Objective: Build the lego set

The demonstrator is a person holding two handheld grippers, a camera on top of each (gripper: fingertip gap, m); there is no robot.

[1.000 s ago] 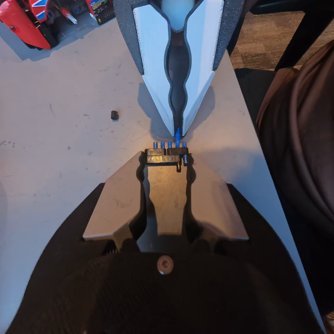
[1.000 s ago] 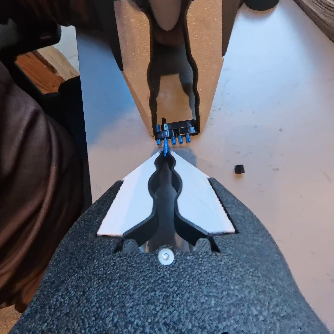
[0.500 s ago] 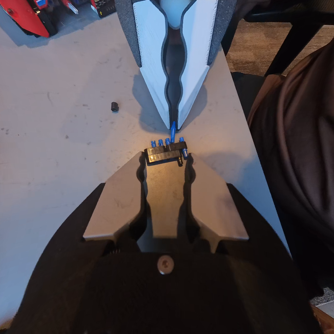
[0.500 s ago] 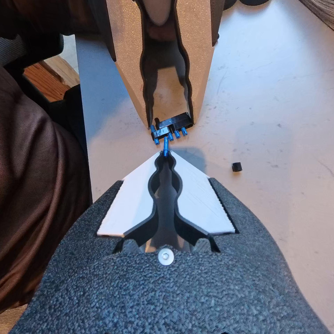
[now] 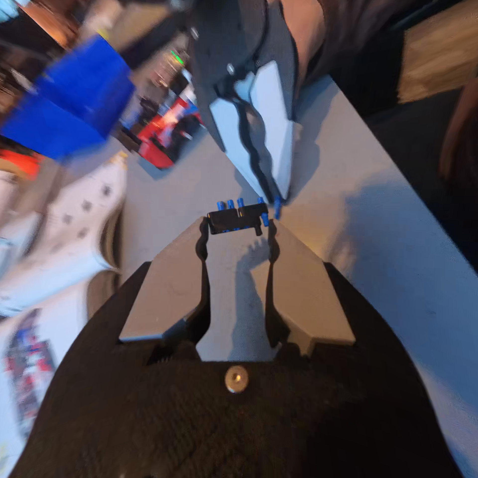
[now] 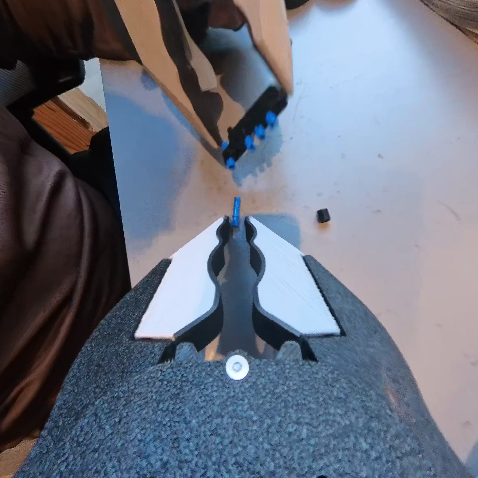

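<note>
Gripping a black lego beam [image 5: 237,219] across its ends between the tips of the left gripper [image 5: 236,224], jaws set wide to the beam's length, the beam lifted clear above the pale table [image 5: 388,245] and casting a shadow there. Showing a row of blue pegs [image 5: 229,204] along the beam's far edge. Pinching a single blue pin [image 6: 236,211] at the very tips of the right gripper [image 6: 236,219], jaws nearly closed, the pin pointing forward toward the beam but apart from it. Lying loose on the table to the right of the pin, a small black bush [image 6: 323,215]. Blurring into streaks at far left, a blue box [image 5: 75,101] and a red model [image 5: 165,137].
</note>
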